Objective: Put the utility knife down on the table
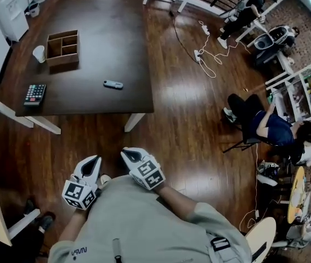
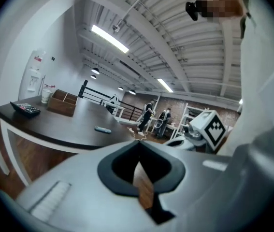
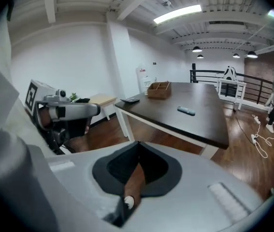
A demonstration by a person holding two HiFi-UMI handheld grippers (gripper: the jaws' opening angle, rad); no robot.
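Seen from the head, the utility knife (image 1: 113, 84) lies on the dark table (image 1: 89, 15), well away from both grippers. In the left gripper view, the left gripper (image 2: 137, 145) is squeezed closed, holding nothing. In the right gripper view, the right gripper (image 3: 137, 145) is closed and empty too.

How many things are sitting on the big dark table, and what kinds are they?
utility knife: 1
calculator: 1
white cup: 1
wooden box with compartments: 1
Total: 4
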